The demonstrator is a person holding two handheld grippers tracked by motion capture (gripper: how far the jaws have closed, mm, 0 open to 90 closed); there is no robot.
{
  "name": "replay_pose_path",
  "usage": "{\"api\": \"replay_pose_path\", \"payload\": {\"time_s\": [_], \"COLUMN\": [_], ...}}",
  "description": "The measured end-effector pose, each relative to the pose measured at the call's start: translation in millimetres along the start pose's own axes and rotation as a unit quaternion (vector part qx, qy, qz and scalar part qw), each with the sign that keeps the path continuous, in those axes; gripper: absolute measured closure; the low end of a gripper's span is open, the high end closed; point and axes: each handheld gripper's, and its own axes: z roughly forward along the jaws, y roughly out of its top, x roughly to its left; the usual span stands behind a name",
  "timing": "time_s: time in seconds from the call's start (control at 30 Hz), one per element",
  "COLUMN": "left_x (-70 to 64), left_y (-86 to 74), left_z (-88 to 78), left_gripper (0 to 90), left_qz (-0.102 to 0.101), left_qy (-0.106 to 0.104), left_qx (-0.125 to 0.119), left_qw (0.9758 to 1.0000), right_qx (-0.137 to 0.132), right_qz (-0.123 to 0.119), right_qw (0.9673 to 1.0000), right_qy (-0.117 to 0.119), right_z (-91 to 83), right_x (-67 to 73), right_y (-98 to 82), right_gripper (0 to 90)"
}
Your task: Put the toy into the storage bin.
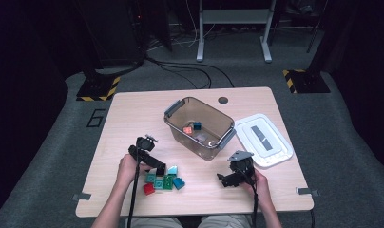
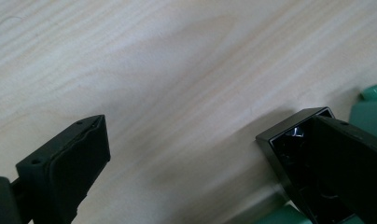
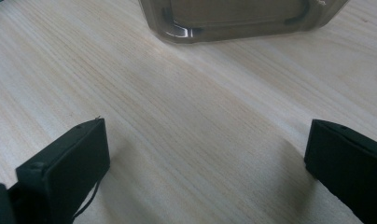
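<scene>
A small pile of toy bricks lies at the table's front left: a red brick [image 1: 148, 188], a blue brick [image 1: 179, 183], a green brick [image 1: 167, 182] and teal ones [image 1: 173, 170]. My left gripper [image 1: 159, 169] reaches into the pile's near-left edge. In the left gripper view it [image 2: 205, 135] is open, with a black hollow brick [image 2: 289, 140] lying against its right jaw and green bricks [image 2: 371, 109] just beyond. My right gripper [image 1: 224, 180] hovers low over bare wood right of the pile; it [image 3: 207, 135] is open and holds nothing.
A clear brown bin [image 1: 199, 127] stands mid-table with a red brick [image 1: 187, 129] and a blue brick [image 1: 197, 126] inside; its wall [image 3: 238, 18] is ahead of my right gripper. Its white lid [image 1: 264, 140] lies to the right.
</scene>
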Motion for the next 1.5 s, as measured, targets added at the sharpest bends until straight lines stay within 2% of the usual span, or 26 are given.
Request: {"api": "replay_pose_path", "payload": {"time_s": [0.17, 0.27, 0.43, 0.6, 0.73, 0.8, 0.93, 1.07, 1.27, 1.5], "left_x": [5.2, 3.1, -10.5, -17.8, -19.2, -19.7, -20.0, -19.9, -18.6, -18.1], "left_y": [6.6, 6.9, 5.2, 5.2, 5.0, 4.4, 1.7, -0.6, -1.6, -0.2], "left_z": [1.3, -3.1, -7.9, -6.0, -4.3, -3.2, -0.4, -1.1, -4.8, -10.8], "left_gripper": [0.2, 0.3, 0.8, 8.9, 22.5, 32.5, 45.8, 57.2, 58.8, 58.9], "left_qz": [-0.007, -0.011, 0.009, 0.019, 0.022, 0.023, 0.027, 0.035, 0.037, 0.041], "left_qy": [0.005, -0.007, -0.022, -0.032, -0.041, -0.041, -0.038, -0.035, -0.032, -0.032], "left_qx": [0.0, -0.013, -0.012, -0.003, 0.003, 0.005, 0.011, 0.002, -0.012, -0.018], "left_qw": [1.0, 0.9998, 0.9996, 0.9993, 0.9989, 0.9989, 0.9989, 0.9988, 0.9987, 0.9985], "right_qx": [0.0, 0.0, 0.0, 0.0, 0.0, 0.0, 0.0, 0.0, 0.0, 0.0], "right_qz": [0.0, 0.0, 0.0, 0.0, 0.0, 0.0, 0.0, 0.0, 0.0, 0.0], "right_qw": [1.0, 1.0, 1.0, 1.0, 1.0, 1.0, 1.0, 1.0, 1.0, 1.0], "right_qy": [0.0, 0.0, 0.0, 0.0, 0.0, 0.0, 0.0, 0.0, 0.0, 0.0], "right_z": [0.0, 0.0, 0.0, 0.0, 0.0, 0.0, 0.0, 0.0, 0.0, 0.0], "right_x": [0.0, 0.0, 0.0, 0.0, 0.0, 0.0, 0.0, 0.0, 0.1, 0.0], "right_y": [0.0, 0.0, 0.0, 0.0, 0.0, 0.0, 0.0, 0.0, 0.0, 0.0], "right_gripper": [0.0, 0.0, 0.0, 0.0, 0.0, 0.0, 0.0, 0.0, 0.0, 0.0]}}
